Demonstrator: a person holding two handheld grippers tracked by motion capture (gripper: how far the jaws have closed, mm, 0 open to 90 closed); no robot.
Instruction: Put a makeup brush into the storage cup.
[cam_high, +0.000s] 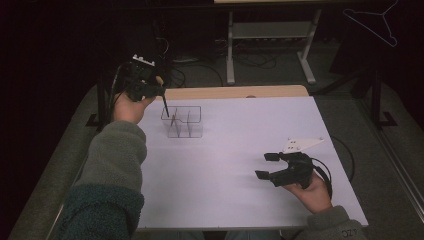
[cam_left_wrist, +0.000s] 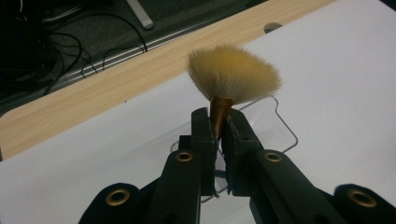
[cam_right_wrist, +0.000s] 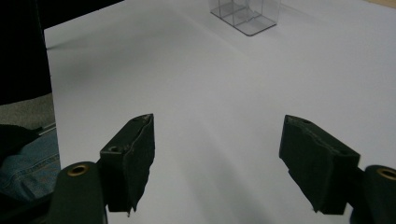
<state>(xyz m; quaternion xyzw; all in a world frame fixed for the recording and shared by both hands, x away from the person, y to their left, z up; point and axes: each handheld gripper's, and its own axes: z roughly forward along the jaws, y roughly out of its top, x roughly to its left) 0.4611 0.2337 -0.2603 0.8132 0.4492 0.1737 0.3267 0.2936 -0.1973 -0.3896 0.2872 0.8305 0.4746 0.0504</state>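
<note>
A makeup brush with a pale fan of bristles (cam_left_wrist: 233, 74) and a copper ferrule (cam_left_wrist: 219, 112) is pinched between the jaws of my left gripper (cam_left_wrist: 219, 128). In the high view my left gripper (cam_high: 160, 92) hovers over the table's far left. The brush's dark handle (cam_high: 165, 106) hangs down into a clear plastic organizer (cam_high: 182, 122) with dividers. The organizer's clear wall (cam_left_wrist: 275, 126) lies just below the jaws. My right gripper (cam_high: 266, 165) rests low at the near right, its jaws wide apart with nothing between them (cam_right_wrist: 219, 140). The organizer (cam_right_wrist: 247, 14) sits far ahead of it.
A white sheet (cam_high: 240, 150) covers the table, with a strip of bare wood (cam_high: 235, 92) along its far edge. Beyond the table, cables and a desk's metal legs (cam_high: 230, 50) stand on the dark floor. A knee in jeans (cam_right_wrist: 28, 163) shows by the near edge.
</note>
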